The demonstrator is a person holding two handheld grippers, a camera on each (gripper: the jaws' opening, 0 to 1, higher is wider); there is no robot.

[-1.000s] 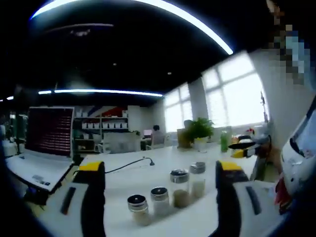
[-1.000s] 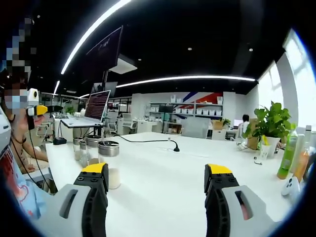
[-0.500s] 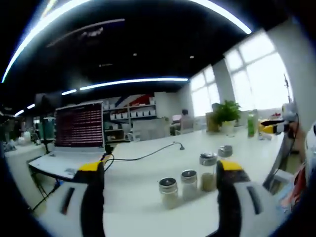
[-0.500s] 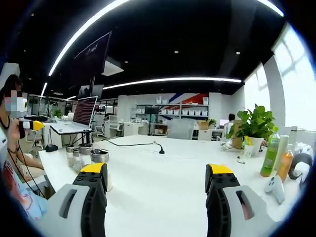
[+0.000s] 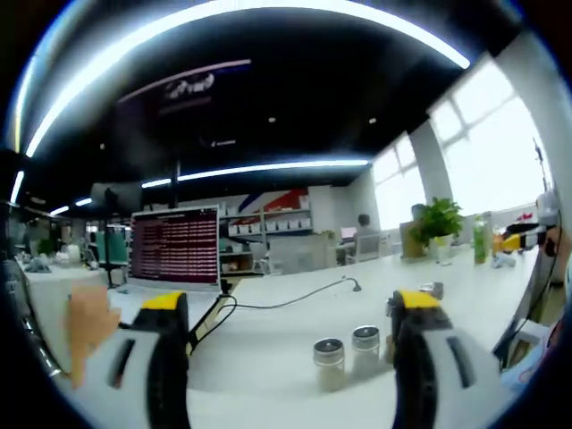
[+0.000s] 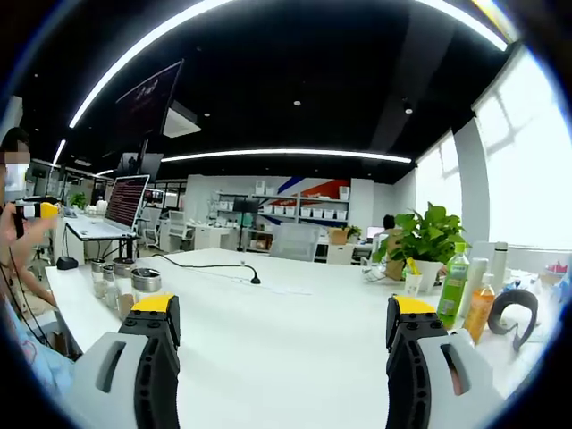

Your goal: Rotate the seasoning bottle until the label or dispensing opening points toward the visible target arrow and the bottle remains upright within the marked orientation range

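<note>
While both grippers, left gripper and right gripper, hover spread and empty, we should centre on a seasoning bottle beside the laptop, grip low, and twist gently, upright; we see no arrow.

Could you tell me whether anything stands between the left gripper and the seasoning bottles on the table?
Nothing visible does: bare white table lies between the open left gripper and the seasoning bottles, which stand ahead toward its right jaw.
</note>
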